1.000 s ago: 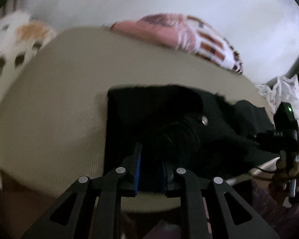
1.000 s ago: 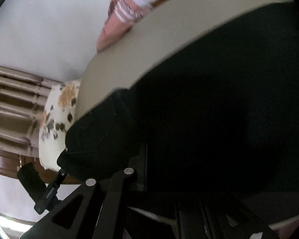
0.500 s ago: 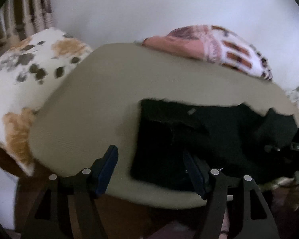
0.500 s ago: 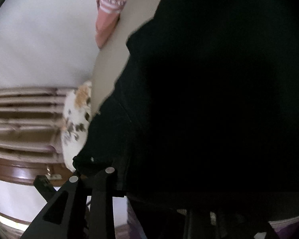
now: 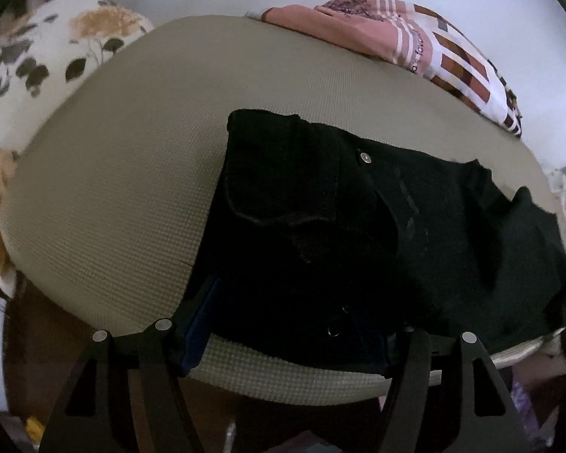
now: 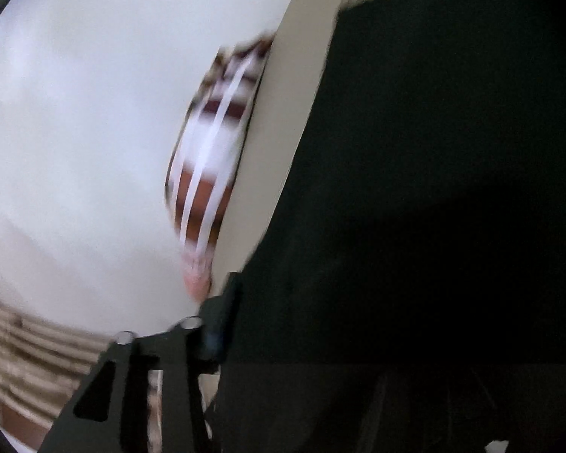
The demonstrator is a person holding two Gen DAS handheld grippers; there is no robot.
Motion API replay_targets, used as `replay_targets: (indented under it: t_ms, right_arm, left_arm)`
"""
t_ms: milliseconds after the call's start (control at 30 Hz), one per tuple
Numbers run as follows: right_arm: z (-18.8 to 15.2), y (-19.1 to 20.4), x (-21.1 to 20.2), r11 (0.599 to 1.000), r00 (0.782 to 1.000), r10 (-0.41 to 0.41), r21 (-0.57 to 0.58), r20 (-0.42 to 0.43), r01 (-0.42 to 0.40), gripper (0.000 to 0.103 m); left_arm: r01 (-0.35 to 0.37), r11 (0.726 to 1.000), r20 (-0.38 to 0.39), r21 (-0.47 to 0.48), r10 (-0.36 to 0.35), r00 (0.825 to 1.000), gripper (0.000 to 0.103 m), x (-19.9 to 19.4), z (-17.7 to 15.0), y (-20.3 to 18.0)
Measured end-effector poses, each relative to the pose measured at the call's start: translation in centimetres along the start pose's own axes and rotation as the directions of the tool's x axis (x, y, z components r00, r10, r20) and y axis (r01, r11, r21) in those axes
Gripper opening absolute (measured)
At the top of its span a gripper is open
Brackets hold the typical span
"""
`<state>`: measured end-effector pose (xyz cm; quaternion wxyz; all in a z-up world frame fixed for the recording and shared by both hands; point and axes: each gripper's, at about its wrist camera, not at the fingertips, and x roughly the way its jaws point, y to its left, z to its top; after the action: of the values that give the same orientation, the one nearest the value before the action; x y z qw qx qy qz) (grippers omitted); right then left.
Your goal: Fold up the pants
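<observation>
Since a second ago the left claw (image 5: 294, 334) has let go of the black pants (image 5: 358, 234) and spread; its jaws now stand released, straddling the near hem without pinching it. Right claw (image 6: 320, 339) has swung fast across: view badly smeared, jaws lately closing. Only its left finger (image 6: 215, 324) shows; dark cloth fills the space beside it, and whether it grips that cloth I cannot tell.

Pants: lying flat, partly folded, on a beige textured pad (image 5: 113, 196), toward the pad's right half and reaching its near edge. Waistband with silver button (image 5: 365, 157) faces the far side. Long axis runs roughly left to right across the pad; right end rumpled, near the right edge.

Key relation: cloth lies directly ahead of and beneath the left claw, which looks nearer the squared left end; the rumpled right end falls to the right claw.

Surroundings: pink patterned cloth (image 5: 415, 37) at the pad's far edge; floral pillow (image 5: 37, 68) off the far left corner. No containers seen.
</observation>
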<state>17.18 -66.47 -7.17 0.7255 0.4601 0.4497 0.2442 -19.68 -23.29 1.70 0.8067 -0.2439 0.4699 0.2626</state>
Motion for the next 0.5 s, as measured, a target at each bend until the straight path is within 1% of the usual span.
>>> replay_targets:
  t_ms: [33,67,133,200,267,300,333,400,500]
  right_arm:
    - [1.0,-0.5,-0.8,1.000,0.999,-0.028,-0.008,0.024,0.028,0.011]
    - [1.7,-0.9,-1.4,0.998,0.998,-0.058,-0.016,0.040,0.059,0.009]
    - [2.3,-1.9,-2.6,0.996,0.994,-0.093,0.000,0.064,0.094,0.007]
    - [3.3,-2.8,-4.1,0.994,0.991,-0.107,0.012,0.077,0.107,0.006]
    - [3.2,-3.1,-5.5,0.993,0.989,-0.114,-0.018,0.094,0.117,0.005]
    - [2.9,-2.6,-6.4,0.991,0.987,-0.122,-0.040,0.102,0.126,0.005]
    - [3.8,-3.2,-7.8,0.990,0.987,-0.124,-0.047,0.103,0.129,0.005]
    - [3.3,-3.5,-9.6,0.992,0.988,-0.120,-0.023,0.101,0.123,0.005]
    - [3.3,-3.9,-12.0,0.988,0.983,-0.148,-0.036,0.111,0.153,0.005]
  left_arm:
    - [-0.006,1.000,-0.001,0.004,0.006,1.000,0.068,0.0,-0.2,0.0]
    - [-0.012,1.000,-0.002,0.008,0.012,1.000,0.068,0.1,-0.3,0.1]
    - [-0.023,1.000,-0.004,0.020,0.023,1.000,0.068,0.1,-0.4,0.3]
    - [-0.032,0.999,-0.006,0.035,0.032,0.999,0.068,0.2,-0.3,0.1]
    - [-0.056,0.997,-0.011,0.057,0.056,0.998,0.068,0.2,-0.5,-0.1]
    - [-0.062,0.996,-0.013,0.063,0.063,0.998,0.068,0.3,-0.5,-0.3]
    - [-0.066,0.995,-0.014,0.068,0.067,0.998,0.068,0.3,-0.5,-0.4]
    - [-0.078,0.994,-0.018,0.081,0.079,0.997,0.068,0.3,-0.6,-0.4]
    - [-0.076,0.994,-0.021,0.084,0.078,0.997,0.068,0.3,-0.5,-0.4]
